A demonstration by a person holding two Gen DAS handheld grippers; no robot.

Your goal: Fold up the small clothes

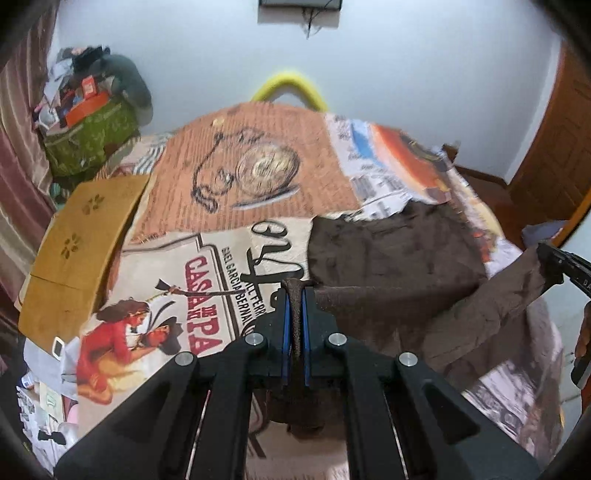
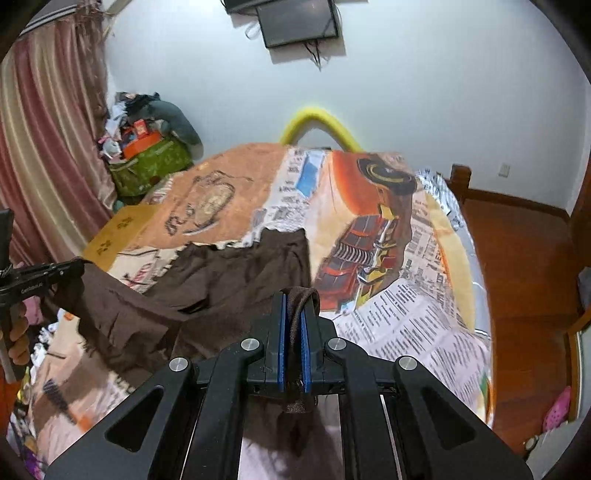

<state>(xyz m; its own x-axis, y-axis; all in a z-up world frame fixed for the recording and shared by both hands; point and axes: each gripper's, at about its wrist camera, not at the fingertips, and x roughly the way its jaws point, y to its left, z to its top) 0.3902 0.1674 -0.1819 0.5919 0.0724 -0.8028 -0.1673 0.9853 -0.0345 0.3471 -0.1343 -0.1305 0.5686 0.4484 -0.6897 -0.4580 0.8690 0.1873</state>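
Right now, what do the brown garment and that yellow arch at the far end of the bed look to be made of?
Brown garment: soft woven or knit fabric, matte; it wrinkles, drapes and bunches thin where both grippers' jaws pinch it. Exact fibre unclear.
Yellow arch: probably foam tubing; thick, rounded, dull surface, though blurred.

Printed bedspread, yellow foam arc behind it, mustard paw-print cushion, wall screen, pink curtain

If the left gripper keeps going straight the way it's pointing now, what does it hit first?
Probably the brown garment it already pinches: the left gripper points down at the part lying on the printed bedspread. Depth is unclear, so it may meet the bedspread beside it.
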